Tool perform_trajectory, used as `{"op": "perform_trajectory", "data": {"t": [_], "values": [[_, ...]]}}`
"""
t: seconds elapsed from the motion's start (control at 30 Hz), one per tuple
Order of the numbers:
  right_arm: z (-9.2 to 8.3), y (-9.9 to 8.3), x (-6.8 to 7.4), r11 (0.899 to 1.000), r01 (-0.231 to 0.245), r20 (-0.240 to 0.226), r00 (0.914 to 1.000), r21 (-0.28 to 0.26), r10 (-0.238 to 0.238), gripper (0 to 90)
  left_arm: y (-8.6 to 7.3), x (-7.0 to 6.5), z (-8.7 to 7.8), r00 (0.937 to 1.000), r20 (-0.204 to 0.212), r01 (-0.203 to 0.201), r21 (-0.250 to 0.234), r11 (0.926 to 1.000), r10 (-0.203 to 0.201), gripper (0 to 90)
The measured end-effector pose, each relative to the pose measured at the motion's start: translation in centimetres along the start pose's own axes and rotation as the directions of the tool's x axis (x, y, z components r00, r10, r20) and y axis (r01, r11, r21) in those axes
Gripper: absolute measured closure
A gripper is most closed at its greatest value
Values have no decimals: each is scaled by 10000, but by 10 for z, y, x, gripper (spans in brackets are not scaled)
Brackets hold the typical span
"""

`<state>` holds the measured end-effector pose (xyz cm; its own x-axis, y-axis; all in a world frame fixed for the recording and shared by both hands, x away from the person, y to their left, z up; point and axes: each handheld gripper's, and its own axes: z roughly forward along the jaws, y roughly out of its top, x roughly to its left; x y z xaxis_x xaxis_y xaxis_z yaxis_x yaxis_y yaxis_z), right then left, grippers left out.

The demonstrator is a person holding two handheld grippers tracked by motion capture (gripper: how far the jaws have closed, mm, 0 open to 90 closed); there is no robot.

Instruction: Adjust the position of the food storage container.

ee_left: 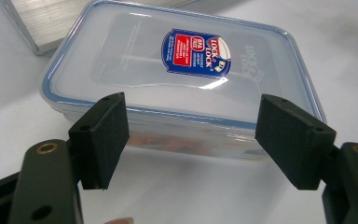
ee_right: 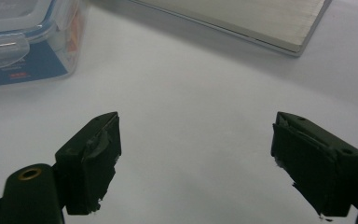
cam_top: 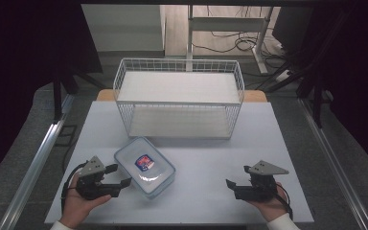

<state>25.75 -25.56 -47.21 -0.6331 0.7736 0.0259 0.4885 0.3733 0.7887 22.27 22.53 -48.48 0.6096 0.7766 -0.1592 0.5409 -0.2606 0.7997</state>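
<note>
White worktop (cam_top: 196,153) is sitting on grey carpeted floor, dark curtains at the sides, cables and a white frame lying behind. One clear plastic food container (cam_top: 144,166) with blue-sealed lid is lying front-left. One white wire two-tier rack (cam_top: 179,98) is standing at the back centre. Two tongs: left tongs (cam_top: 120,175) gaping open just beside the container; right tongs (cam_top: 235,178) gaping open over bare worktop, well apart from it.

Overhead view, two close tool-mounted views
</note>
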Motion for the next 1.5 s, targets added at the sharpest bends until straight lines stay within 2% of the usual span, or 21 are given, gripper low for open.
{"op": "perform_trajectory", "data": {"t": [0.27,0.33,0.57,0.73,0.97,1.0,1.03,1.07,1.13,1.17,1.2,1.23,1.27,1.3,1.43,1.5], "values": [[3,0,1,9996,269,29,9996,93,-269,184,-1,0,0,10000,45,-9,50,10000,9,256],[2,1,3,9992,371,189,9991,118,-374,189,0,-1,-1,10000,40,-43,35,10000,43,256],[1,1,3,9996,292,234,9993,11,-292,196,1,-2,-3,10000,53,-82,-42,10000,82,255],[1,2,3,9993,360,87,9993,-29,-360,200,1,1,-3,10000,2,-51,-17,10000,51,254],[-3,4,5,9993,322,70,9995,-166,-321,206,9,-6,-11,9988,-182,-451,-35,9990,451,266],[-4,4,6,9992,364,96,9993,-191,-362,208,12,-10,-14,9961,-272,-840,135,9964,843,273],[-4,4,6,9992,364,96,9993,-191,-362,208,12,-10,-14,9961,-272,-840,135,9964,843,279],[-5,5,7,9990,392,75,9992,-201,-390,209,15,-14,-16,9922,-254,-1210,384,9919,1221,287],[-4,5,7,9991,372,71,9993,-179,-370,210,16,-17,-17,9889,-197,-1461,586,9875,1474,297],[-4,5,7,9992,363,73,9993,-165,-362,211,16,-17,-17,9889,-197,-1461,586,9875,1474,297],[-3,4,6,9994,320,81,9995,-121,-319,212,17,-19,-18,9891,78,-1472,765,9861,1471,298],[-3,4,6,9994,320,81,9995,-121,-319,212,17,-19,-18,9891,78,-1472,765,9861,1471,300],[-3,4,5,9996,278,79,9996,-95,-277,214,18,-21,-19,9891,435,-1442,868,9857,1409,310],[-3,4,5,9996,277,77,9996,-108,-276,214,19,-21,-19,9879,534,-1499,951,9841,1453,315],[-4,5,6,9992,329,37,9995,-245,-328,214,19,-22,-19,9867,695,-1538,1102,9819,1467,345],[-4,4,6,9991,337,52,9994,-246,-335,213,19,-22,-18,9863,702,-1572,1240,9798,1494,422]]}}
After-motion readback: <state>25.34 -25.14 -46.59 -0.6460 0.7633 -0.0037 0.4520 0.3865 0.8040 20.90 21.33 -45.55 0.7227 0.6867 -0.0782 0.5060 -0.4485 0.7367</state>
